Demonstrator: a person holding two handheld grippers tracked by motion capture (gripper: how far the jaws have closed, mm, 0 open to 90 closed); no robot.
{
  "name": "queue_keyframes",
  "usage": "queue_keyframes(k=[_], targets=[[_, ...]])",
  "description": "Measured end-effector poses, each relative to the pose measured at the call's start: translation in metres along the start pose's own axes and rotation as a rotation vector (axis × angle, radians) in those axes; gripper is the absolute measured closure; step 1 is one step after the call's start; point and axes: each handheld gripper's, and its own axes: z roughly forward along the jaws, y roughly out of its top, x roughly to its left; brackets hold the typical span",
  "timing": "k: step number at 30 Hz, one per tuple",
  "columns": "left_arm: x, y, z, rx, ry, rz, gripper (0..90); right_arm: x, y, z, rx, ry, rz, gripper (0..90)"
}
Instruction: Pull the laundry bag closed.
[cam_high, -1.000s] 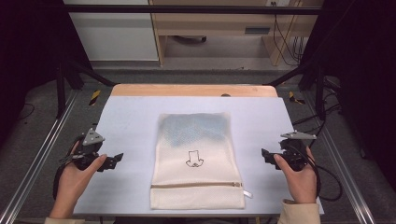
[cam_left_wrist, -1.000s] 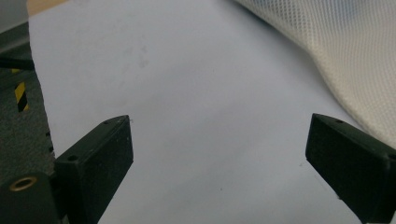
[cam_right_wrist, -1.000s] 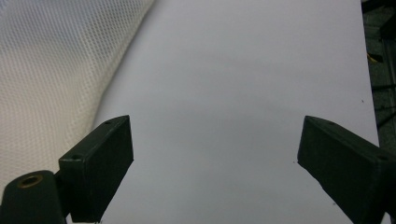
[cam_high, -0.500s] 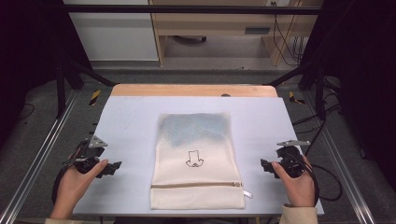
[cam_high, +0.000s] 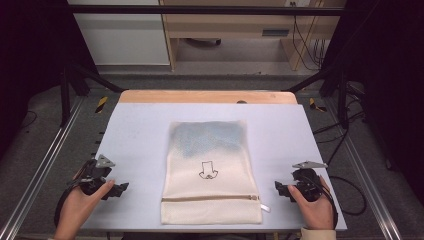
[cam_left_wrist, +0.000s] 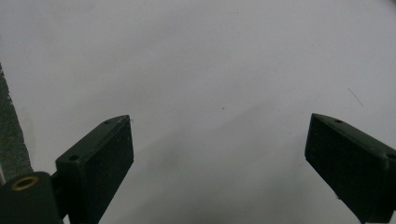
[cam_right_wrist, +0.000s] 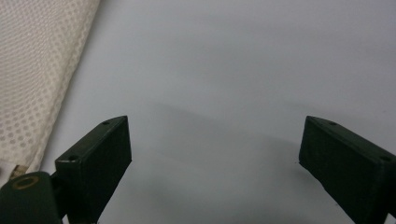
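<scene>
A cream mesh laundry bag (cam_high: 210, 175) lies flat in the middle of the table, with a zipper near its front edge, a small black drawing on it and something bluish showing through its far half. My left gripper (cam_high: 121, 188) rests low on the table at the front left, well apart from the bag, its jaws open over bare surface (cam_left_wrist: 219, 154). My right gripper (cam_high: 278, 188) sits at the front right, a short way from the bag's zipper end, jaws open with nothing between them (cam_right_wrist: 215, 154). The bag's mesh edge (cam_right_wrist: 37, 79) shows in the right gripper view at the left.
The pale table (cam_high: 130, 135) has a wooden strip (cam_high: 207, 96) along its far edge. Metal rails (cam_high: 45, 165) run down both sides. Cables (cam_high: 350, 185) trail on the floor at the right.
Both hands have drawn back toward the front edge and lowered, bringing the grippers down onto the table. The bag has not moved.
</scene>
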Motion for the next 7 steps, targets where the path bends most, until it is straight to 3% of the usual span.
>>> queue_keyframes(k=[3,7], targets=[[0.0025,-0.0017,0.003,-0.036,-0.005,-0.017,7.4,0.0008,-0.0034,-0.0002,-0.016,0.013,-0.003,7.7],[0.0063,-0.0029,0.0103,-0.174,0.0,-0.07,5.8,0.0021,-0.0044,-0.0001,-0.04,0.036,-0.035,7.0]])
